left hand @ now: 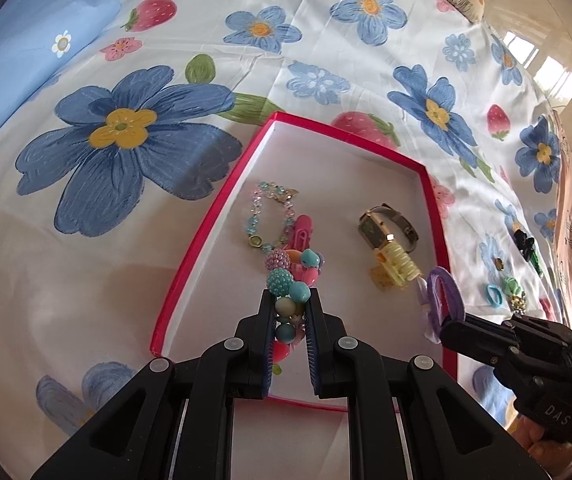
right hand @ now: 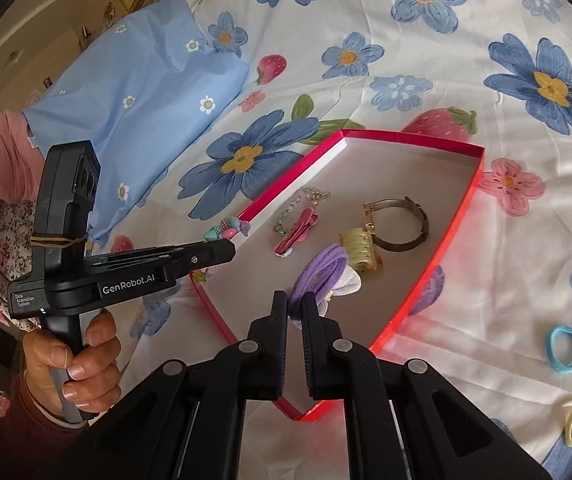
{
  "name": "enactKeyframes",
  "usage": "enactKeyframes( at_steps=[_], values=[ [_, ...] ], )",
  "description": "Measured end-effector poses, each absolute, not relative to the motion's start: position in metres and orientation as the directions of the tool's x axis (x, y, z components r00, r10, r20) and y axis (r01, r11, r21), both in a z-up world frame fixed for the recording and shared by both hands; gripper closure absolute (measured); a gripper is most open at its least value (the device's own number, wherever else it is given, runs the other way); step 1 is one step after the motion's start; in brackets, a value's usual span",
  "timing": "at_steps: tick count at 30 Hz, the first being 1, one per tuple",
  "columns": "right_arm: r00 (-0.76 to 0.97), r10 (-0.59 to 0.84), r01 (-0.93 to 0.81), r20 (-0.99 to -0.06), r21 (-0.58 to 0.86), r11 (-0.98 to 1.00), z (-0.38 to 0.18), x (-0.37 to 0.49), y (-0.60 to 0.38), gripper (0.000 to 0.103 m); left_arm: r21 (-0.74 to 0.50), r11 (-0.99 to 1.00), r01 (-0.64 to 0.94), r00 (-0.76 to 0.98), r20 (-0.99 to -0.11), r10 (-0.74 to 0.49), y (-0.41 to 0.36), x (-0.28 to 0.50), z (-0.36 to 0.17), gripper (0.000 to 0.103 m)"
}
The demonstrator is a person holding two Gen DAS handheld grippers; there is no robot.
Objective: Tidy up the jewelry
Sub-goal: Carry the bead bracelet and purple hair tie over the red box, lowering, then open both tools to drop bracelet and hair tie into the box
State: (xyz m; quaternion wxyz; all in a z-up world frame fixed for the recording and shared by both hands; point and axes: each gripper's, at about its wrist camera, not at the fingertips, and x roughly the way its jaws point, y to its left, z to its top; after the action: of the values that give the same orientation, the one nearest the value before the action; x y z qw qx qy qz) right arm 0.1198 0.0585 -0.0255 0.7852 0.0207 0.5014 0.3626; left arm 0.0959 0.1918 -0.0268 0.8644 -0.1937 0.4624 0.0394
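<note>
Left gripper (left hand: 290, 312) tilted down, clamping beaded bracelet (left hand: 290, 280).

Printed in white on the side of the left gripper (right hand: 222, 249): "GenRobot.AI"; on a small label nearer its handle, "Data Acquisition System". Embossed on the black body of the right gripper (left hand: 445, 326): "DAS".

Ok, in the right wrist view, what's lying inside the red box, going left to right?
Pink hair clip → purple scrunchie, pinched by the right hand-held gripper → yellow claw clip → watch. The thin beaded bracelet overlaps the pink clip, so I leave it out.
</note>
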Motion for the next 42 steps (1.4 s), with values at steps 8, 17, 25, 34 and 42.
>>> enactKeyframes(
  at_steps=[8, 17, 25, 34, 42],
  values=[
    [0.191, 0.566, -0.565, -0.802, 0.382, 0.732, -0.047, 0.134, 0.083, 0.096, -0.269, 0.927, -0.263, 0.526, -0.845, -0.096, 0.197, 0.117, -0.049, 0.09],
    [0.164, 0.539, -0.555, -0.826, 0.374, 0.743, -0.065, 0.142, 0.086, 0.094, -0.257, 0.927, -0.271, 0.502, -0.86, -0.092, 0.198, 0.132, -0.068, 0.09],
    [0.158, 0.54, -0.558, -0.826, 0.376, 0.739, -0.065, 0.141, 0.087, 0.092, -0.253, 0.925, -0.282, 0.491, -0.867, -0.088, 0.2, 0.135, -0.075, 0.087],
    [0.17, 0.545, -0.558, -0.821, 0.376, 0.74, -0.061, 0.14, 0.084, 0.078, -0.241, 0.925, -0.295, 0.489, -0.869, -0.07, 0.198, 0.131, -0.072, 0.078],
    [0.196, 0.568, -0.546, -0.799, 0.392, 0.74, -0.046, 0.135, 0.073, 0.072, -0.24, 0.928, -0.286, 0.515, -0.855, -0.063, 0.193, 0.12, -0.057, 0.061]
  ],
)
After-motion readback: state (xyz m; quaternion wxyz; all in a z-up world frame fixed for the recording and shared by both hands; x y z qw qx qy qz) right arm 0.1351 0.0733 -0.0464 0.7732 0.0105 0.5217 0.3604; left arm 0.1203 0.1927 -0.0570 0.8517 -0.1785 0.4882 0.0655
